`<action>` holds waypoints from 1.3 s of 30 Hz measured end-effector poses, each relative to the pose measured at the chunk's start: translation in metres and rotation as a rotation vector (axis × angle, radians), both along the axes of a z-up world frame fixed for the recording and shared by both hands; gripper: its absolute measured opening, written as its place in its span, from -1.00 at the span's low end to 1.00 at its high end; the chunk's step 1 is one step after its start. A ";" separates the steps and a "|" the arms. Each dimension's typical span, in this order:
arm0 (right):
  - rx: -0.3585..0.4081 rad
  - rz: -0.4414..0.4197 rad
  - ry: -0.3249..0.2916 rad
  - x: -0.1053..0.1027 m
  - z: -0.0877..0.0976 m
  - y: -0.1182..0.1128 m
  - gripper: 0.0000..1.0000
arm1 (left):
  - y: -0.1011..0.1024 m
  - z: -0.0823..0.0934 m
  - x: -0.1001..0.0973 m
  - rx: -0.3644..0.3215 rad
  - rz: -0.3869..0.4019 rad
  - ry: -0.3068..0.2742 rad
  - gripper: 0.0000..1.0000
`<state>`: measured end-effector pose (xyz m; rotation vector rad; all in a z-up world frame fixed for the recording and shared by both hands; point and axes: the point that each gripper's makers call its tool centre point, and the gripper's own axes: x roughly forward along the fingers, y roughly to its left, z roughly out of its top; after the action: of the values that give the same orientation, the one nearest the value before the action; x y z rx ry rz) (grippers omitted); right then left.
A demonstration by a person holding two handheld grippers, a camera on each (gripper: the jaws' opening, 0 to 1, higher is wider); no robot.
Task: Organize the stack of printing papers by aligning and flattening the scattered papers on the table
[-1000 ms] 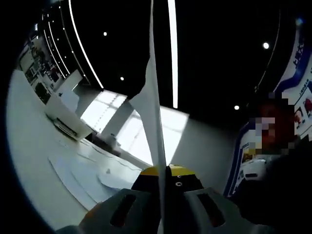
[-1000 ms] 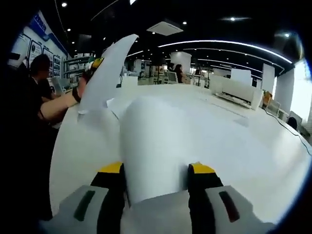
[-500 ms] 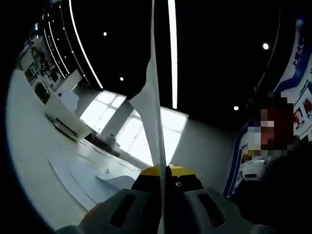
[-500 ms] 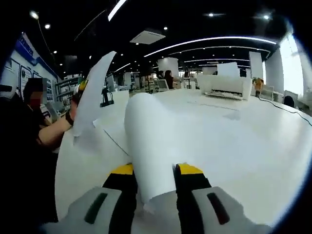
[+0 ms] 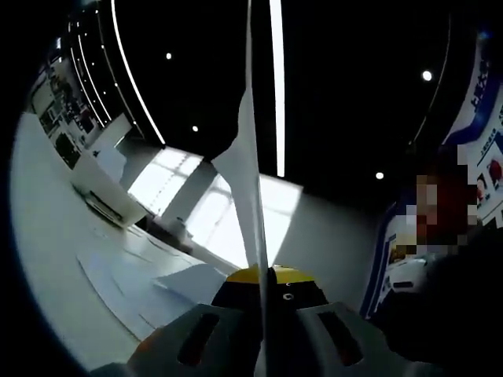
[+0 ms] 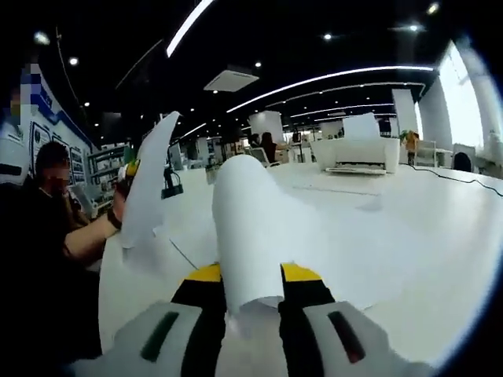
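A white paper sheet (image 5: 253, 196) is pinched edge-on between the closed jaws of the left gripper (image 5: 266, 276), lifted above the white table (image 5: 47, 259). A curled sheet (image 6: 250, 228) is clamped by the right gripper (image 6: 251, 276). More papers (image 5: 134, 279) lie scattered on the table.

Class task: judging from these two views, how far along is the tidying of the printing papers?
Done: little. Loose sheets lie fanned out, unaligned, on the white table. In hand: the left gripper is shut on an upright sheet, and the right gripper holds a curved sheet between its jaws. Left: laying both sheets down, squaring the edges and flattening the stack.
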<state>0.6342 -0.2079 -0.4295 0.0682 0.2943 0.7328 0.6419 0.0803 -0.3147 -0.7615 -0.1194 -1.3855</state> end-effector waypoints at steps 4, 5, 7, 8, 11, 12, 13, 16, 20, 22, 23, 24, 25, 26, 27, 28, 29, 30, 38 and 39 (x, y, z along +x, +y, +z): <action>-0.004 -0.004 -0.030 0.000 0.008 0.000 -0.59 | 0.002 0.000 0.001 -0.001 0.000 -0.001 -0.90; -0.004 -0.008 -0.045 0.001 0.011 -0.001 -0.59 | 0.002 0.000 0.001 -0.001 0.000 -0.001 -0.90; 0.012 -0.011 -0.064 0.002 0.017 -0.002 -0.61 | 0.002 0.000 0.001 -0.002 -0.002 -0.001 -0.90; 0.020 -0.013 -0.076 0.003 0.021 -0.003 -0.63 | 0.002 0.000 0.001 -0.002 -0.002 -0.001 -0.90; 0.024 -0.016 -0.100 0.004 0.028 -0.003 -0.68 | 0.003 -0.001 0.002 -0.002 -0.001 -0.001 -0.90; 0.025 -0.018 -0.110 0.004 0.030 -0.003 -0.69 | 0.004 -0.001 0.003 -0.003 -0.001 0.000 -0.90; 0.020 -0.021 -0.120 0.005 0.031 -0.004 -0.70 | 0.004 -0.001 0.002 -0.002 -0.001 0.000 -0.90; 0.009 -0.029 -0.145 0.007 0.034 -0.006 -0.75 | 0.002 -0.001 0.002 -0.002 -0.001 0.002 -0.90; 0.010 -0.030 -0.152 0.008 0.036 -0.006 -0.80 | 0.003 -0.001 0.002 -0.004 -0.002 0.003 -0.90; 0.004 -0.037 -0.155 0.009 0.036 -0.008 -0.84 | 0.003 -0.001 0.002 -0.006 -0.002 0.003 -0.90; 0.001 -0.039 -0.156 0.009 0.036 -0.008 -0.86 | 0.003 -0.001 0.002 -0.006 -0.002 0.003 -0.90; 0.000 -0.039 -0.157 0.010 0.036 -0.009 -0.86 | 0.004 -0.001 0.003 -0.006 -0.002 0.003 -0.90; 0.002 -0.038 -0.156 0.010 0.037 -0.009 -0.87 | 0.004 -0.001 0.003 -0.007 -0.003 0.004 -0.90; 0.003 -0.039 -0.156 0.010 0.037 -0.010 -0.90 | 0.004 -0.001 0.003 -0.008 -0.003 0.004 -0.90; 0.002 -0.039 -0.158 0.010 0.037 -0.010 -0.92 | 0.004 -0.001 0.003 -0.008 -0.003 0.005 -0.90; -0.001 -0.042 -0.160 0.010 0.037 -0.011 -0.93 | 0.004 -0.001 0.003 -0.010 -0.004 0.005 -0.90; -0.007 -0.048 -0.165 0.011 0.037 -0.012 -0.96 | 0.004 -0.001 0.003 -0.011 -0.004 0.006 -0.90; -0.011 -0.052 -0.164 0.012 0.037 -0.013 -0.99 | 0.004 -0.001 0.003 -0.011 -0.004 0.006 -0.90; -0.004 -0.076 -0.160 0.014 0.036 -0.019 -1.00 | 0.002 0.001 0.001 -0.014 -0.007 0.005 -0.90; 0.004 -0.074 -0.158 0.013 0.037 -0.018 -1.00 | 0.002 0.001 0.000 -0.014 -0.008 0.005 -0.90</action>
<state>0.6476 -0.2262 -0.3926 0.0252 0.1390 0.6609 0.6424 0.0819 -0.3138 -0.7780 -0.1228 -1.3919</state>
